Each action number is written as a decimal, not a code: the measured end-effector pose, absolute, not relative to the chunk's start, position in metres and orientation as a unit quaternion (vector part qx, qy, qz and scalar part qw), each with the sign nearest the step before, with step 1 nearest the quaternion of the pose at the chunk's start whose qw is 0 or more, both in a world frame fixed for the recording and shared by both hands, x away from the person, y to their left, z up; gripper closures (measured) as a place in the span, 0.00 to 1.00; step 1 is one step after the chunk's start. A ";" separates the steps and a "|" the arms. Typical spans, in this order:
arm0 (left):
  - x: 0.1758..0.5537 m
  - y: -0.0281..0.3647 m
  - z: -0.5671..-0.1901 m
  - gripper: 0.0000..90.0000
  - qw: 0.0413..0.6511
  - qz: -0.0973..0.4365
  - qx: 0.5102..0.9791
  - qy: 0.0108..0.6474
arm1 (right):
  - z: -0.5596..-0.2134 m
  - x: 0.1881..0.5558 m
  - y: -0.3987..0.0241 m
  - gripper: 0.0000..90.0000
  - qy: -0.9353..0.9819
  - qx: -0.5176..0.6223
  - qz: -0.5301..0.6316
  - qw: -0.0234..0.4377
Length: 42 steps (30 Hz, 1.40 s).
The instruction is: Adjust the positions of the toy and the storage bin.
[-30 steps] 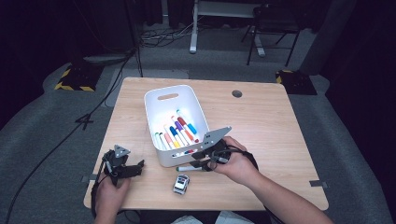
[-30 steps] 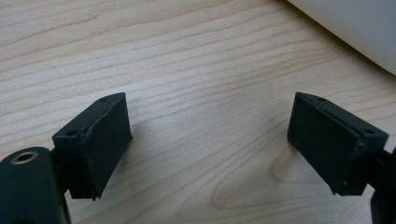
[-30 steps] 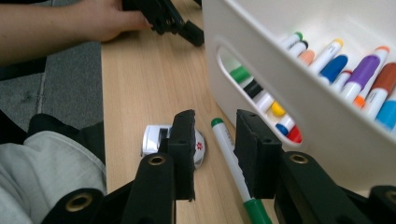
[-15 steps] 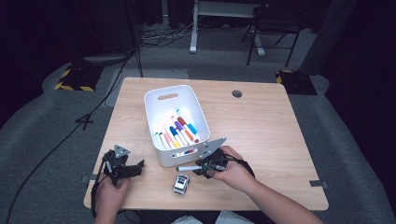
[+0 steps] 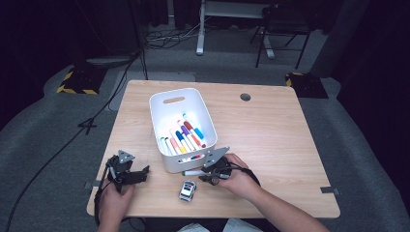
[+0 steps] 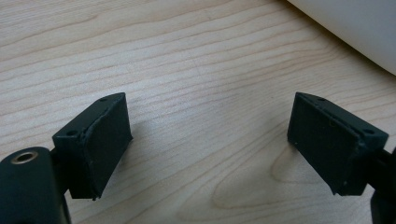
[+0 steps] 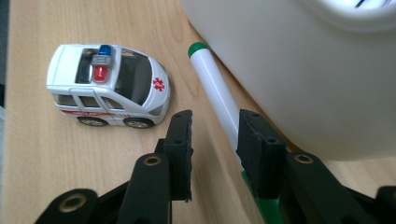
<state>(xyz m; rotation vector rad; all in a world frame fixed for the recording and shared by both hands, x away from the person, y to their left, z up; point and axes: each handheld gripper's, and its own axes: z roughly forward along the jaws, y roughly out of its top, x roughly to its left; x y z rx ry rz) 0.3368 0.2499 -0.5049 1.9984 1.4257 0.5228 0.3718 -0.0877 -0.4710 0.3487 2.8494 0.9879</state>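
Note:
A white marker with a green cap (image 7: 215, 88) lies on the table against the front wall of the white bin (image 7: 299, 70). My right gripper (image 7: 217, 121) straddles its rear half. Its jaws have just been closing, but a gap still shows between the left pad and the marker, so it is open. In the high view the right gripper (image 5: 207, 175) sits low at the bin's (image 5: 188, 164) front, with the marker (image 5: 193, 172) beside it. My left gripper (image 5: 140, 175) rests open near the table's left front edge, and bare wood shows between its jaws (image 6: 208, 126).
A toy ambulance (image 7: 109, 86) stands just left of the marker, near the table's front edge (image 5: 187, 190). Several coloured markers (image 5: 186, 135) lie inside the bin. A round cable hole (image 5: 245, 97) is at the back right of the table.
My right gripper has come down from the bin's front rim to table level, around the green-capped marker. The left gripper has not moved.

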 end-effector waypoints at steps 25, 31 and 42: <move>0.337 0.250 -0.505 0.15 0.311 0.198 0.757 0.540 | -0.479 0.372 -0.081 0.62 0.936 0.095 0.327 0.083; 0.337 0.250 -0.505 0.15 0.311 0.198 0.757 0.540 | -0.483 0.374 -0.085 0.62 0.941 0.092 0.315 0.078; 0.337 0.250 -0.505 0.15 0.311 0.198 0.757 0.540 | -0.483 0.373 -0.081 0.76 0.944 0.107 0.309 0.046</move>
